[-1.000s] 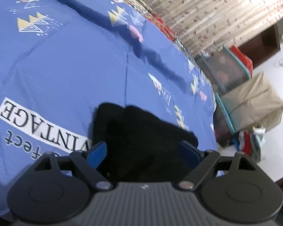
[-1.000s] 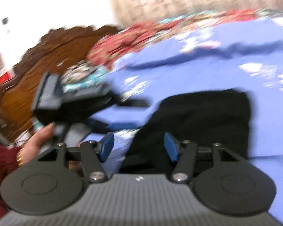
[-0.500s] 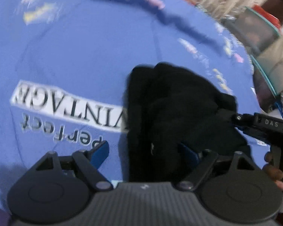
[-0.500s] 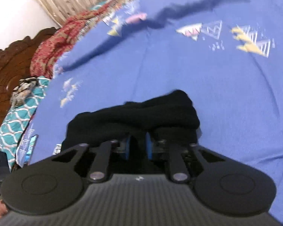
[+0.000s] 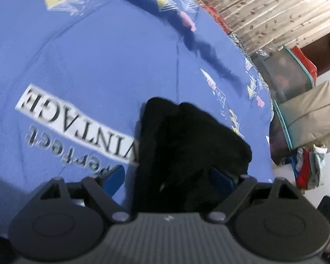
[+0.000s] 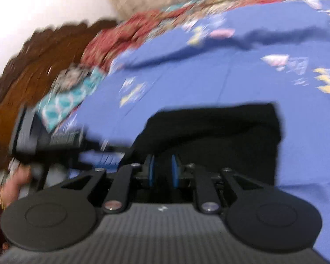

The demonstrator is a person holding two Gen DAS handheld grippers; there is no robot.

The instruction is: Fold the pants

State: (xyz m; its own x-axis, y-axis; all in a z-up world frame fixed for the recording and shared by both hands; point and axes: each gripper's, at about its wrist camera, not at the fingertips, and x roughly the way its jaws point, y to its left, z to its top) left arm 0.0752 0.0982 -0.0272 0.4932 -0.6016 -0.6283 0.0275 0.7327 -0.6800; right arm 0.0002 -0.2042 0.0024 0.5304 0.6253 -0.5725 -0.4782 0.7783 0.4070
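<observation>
Both cameras sit just behind their grippers' fingers, close above the black pants [image 5: 187, 149] and tilted down at them. The left wrist view looks across the pants toward the curtain [image 5: 275, 11] and the boxes past the bed's edge. The right wrist view, blurred, looks over the same pants [image 6: 220, 132] toward the wooden headboard [image 6: 33, 66], with the left gripper [image 6: 112, 147] at the pants' left edge; the views share the pants and the blue bedsheet [image 5: 99, 55].
</observation>
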